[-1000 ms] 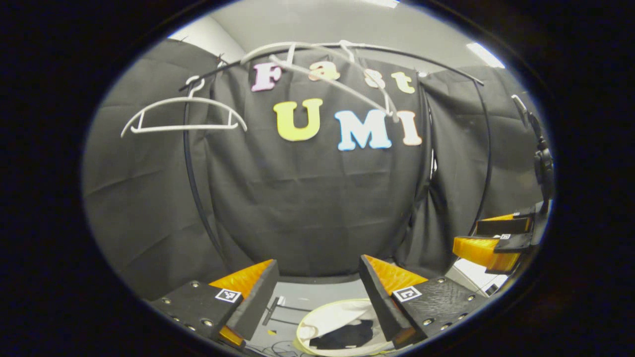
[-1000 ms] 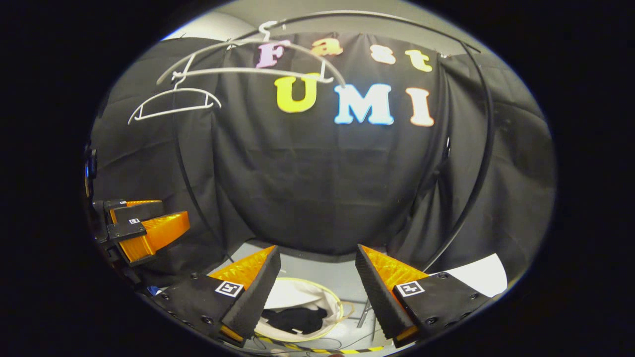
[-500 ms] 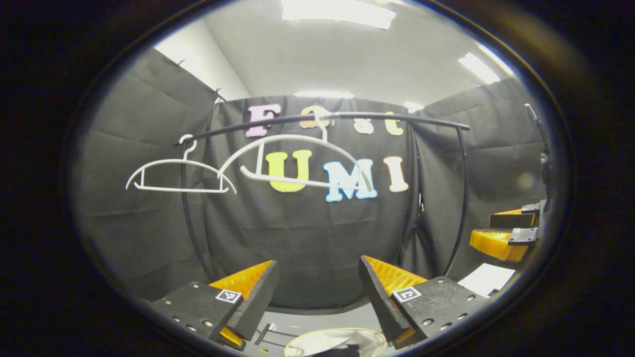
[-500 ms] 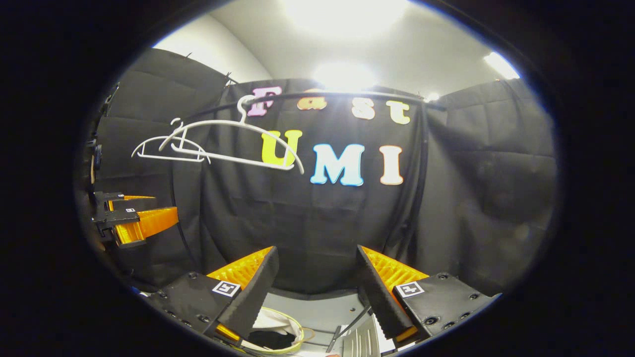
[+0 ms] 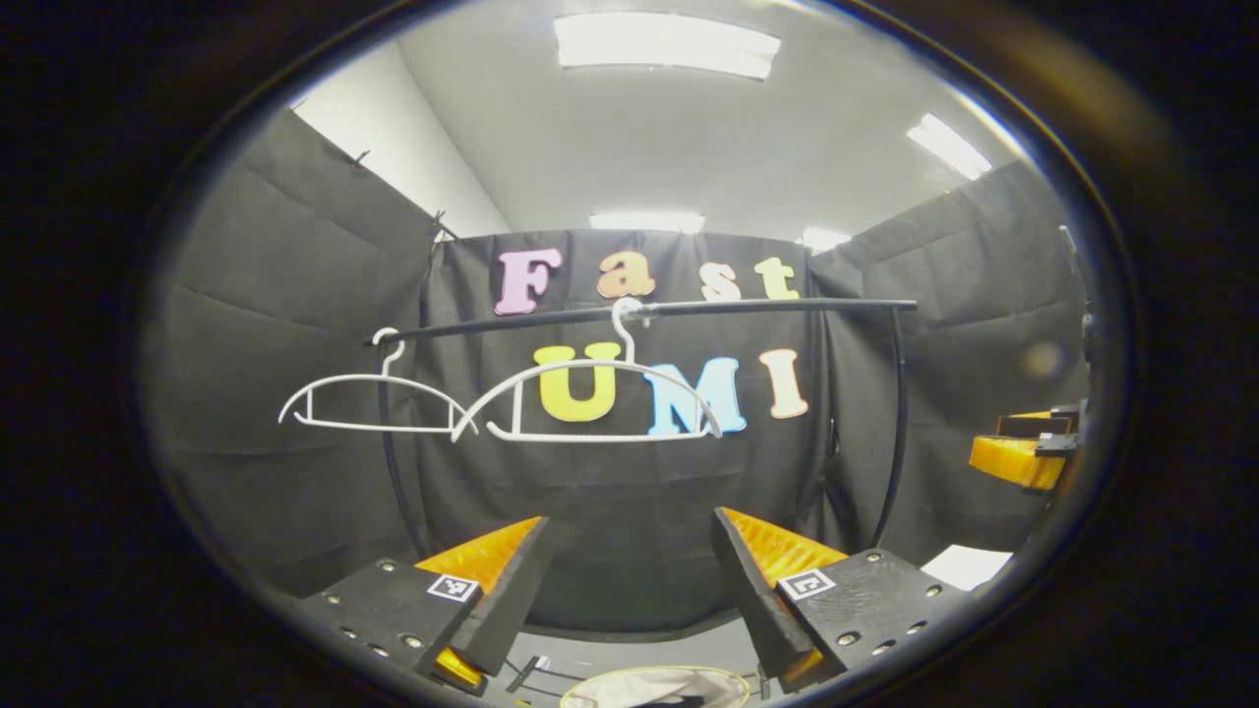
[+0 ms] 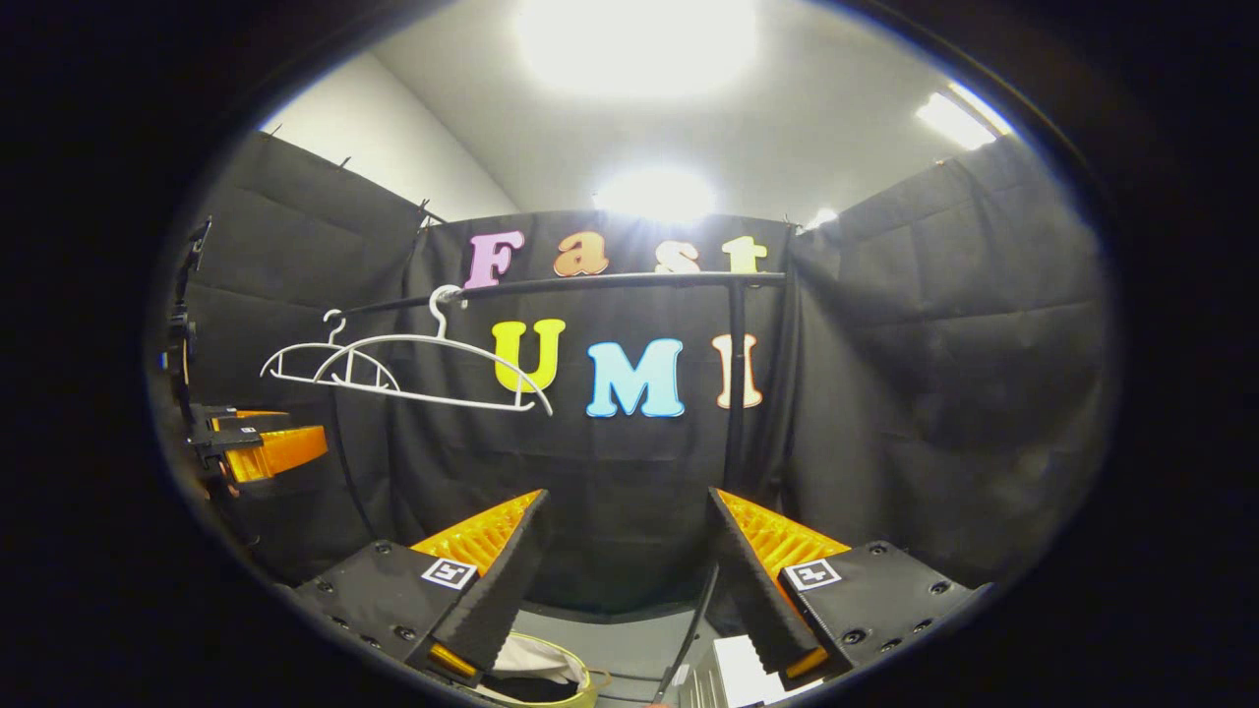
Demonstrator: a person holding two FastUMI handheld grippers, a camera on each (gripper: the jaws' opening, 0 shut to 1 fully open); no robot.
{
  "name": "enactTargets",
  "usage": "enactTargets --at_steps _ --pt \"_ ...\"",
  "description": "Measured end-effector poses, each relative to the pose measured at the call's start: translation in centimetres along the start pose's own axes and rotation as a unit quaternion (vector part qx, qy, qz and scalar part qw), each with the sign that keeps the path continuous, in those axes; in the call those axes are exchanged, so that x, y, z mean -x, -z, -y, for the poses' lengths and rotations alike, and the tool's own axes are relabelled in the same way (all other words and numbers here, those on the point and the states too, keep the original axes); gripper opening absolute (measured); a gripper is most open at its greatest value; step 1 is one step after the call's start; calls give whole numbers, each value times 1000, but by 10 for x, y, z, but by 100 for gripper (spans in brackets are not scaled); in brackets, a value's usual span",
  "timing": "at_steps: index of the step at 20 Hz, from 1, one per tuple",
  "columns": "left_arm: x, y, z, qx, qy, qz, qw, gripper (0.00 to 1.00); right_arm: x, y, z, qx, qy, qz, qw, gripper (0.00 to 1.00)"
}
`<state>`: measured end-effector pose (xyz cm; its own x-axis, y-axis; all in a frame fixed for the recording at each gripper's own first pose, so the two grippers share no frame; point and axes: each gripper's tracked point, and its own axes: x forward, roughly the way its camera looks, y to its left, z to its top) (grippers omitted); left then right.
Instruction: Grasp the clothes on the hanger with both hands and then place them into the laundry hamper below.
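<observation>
Hanging on the black rail [image 5: 689, 308] were two white hangers [image 5: 587, 401], both bare. You held two tongs, left tongs [image 5: 629, 565] and right tongs [image 6: 625, 551], each spread wide and gripping nothing. One laundry hamper [image 6: 575, 678] sat on the floor below, a dark garment [image 6: 536, 691] lying inside it.
</observation>
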<state>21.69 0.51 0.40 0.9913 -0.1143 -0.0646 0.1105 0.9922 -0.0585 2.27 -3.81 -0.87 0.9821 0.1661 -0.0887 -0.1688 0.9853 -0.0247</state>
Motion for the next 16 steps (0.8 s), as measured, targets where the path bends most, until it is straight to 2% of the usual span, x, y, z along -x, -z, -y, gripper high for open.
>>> enactTargets --at_steps 7,16 --pt "21 -18 7 -26 -28 12 999 94 21 -1 39 -14 24 16 999 96" --pt "27 -14 8 -29 -46 8 998 94 19 -3 44 -19 18 26 999 98"
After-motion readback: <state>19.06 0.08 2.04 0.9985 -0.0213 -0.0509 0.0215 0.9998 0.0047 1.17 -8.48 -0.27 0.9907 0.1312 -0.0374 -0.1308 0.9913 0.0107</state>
